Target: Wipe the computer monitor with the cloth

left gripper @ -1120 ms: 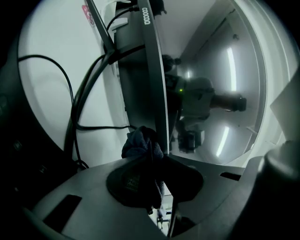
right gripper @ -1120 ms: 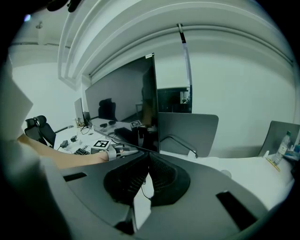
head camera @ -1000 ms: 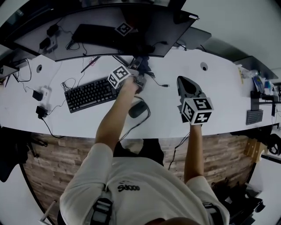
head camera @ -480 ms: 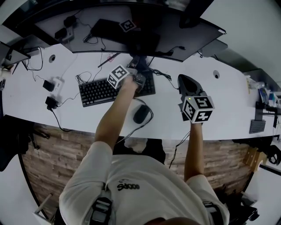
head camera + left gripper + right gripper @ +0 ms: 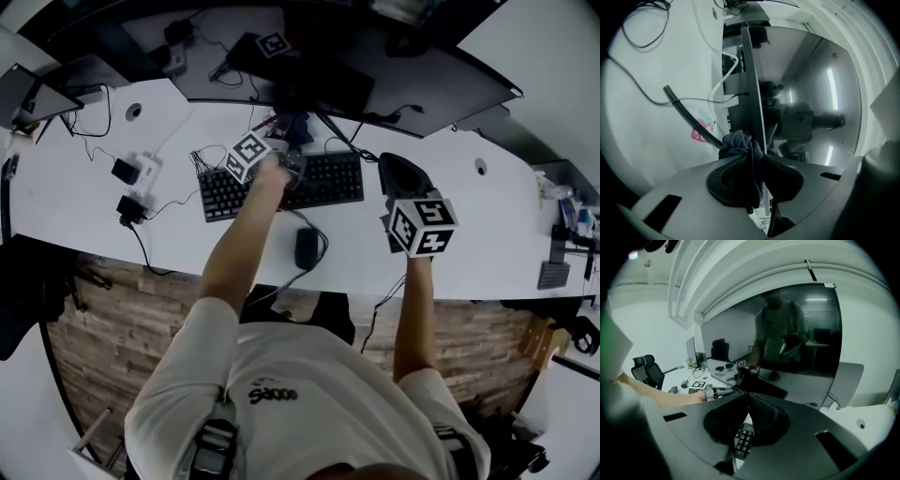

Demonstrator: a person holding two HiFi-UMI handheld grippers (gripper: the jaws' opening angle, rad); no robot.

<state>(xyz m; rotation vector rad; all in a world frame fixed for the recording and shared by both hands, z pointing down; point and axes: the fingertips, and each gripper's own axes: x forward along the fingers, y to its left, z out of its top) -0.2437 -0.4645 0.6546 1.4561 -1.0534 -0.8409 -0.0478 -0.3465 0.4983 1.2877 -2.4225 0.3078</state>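
The wide dark monitor (image 5: pixel 422 80) stands at the back of the white desk (image 5: pixel 469 244). My left gripper (image 5: pixel 294 141) is up against its lower middle, shut on a dark bunched cloth (image 5: pixel 740 147). In the left gripper view the cloth touches the monitor's thin edge (image 5: pixel 752 93), and the glossy screen (image 5: pixel 811 93) stretches off to the right. My right gripper (image 5: pixel 394 171) hovers over the desk right of the keyboard, shut and holding nothing. In the right gripper view its closed jaws (image 5: pixel 749 401) face the screen (image 5: pixel 797 329), which reflects a person.
A black keyboard (image 5: pixel 281 186) and a mouse (image 5: pixel 307 248) lie on the desk below the left gripper. Cables and power adapters (image 5: pixel 131 173) clutter the desk's left part. A black cable (image 5: pixel 689 117) and a pink item (image 5: pixel 699 132) lie behind the monitor. An office chair (image 5: pixel 647 371) stands far left.
The head view has swung, so monitor, keyboard and mouse drift right in the picture. The left gripper stays at the monitor with the cloth. The right gripper has hardly moved.
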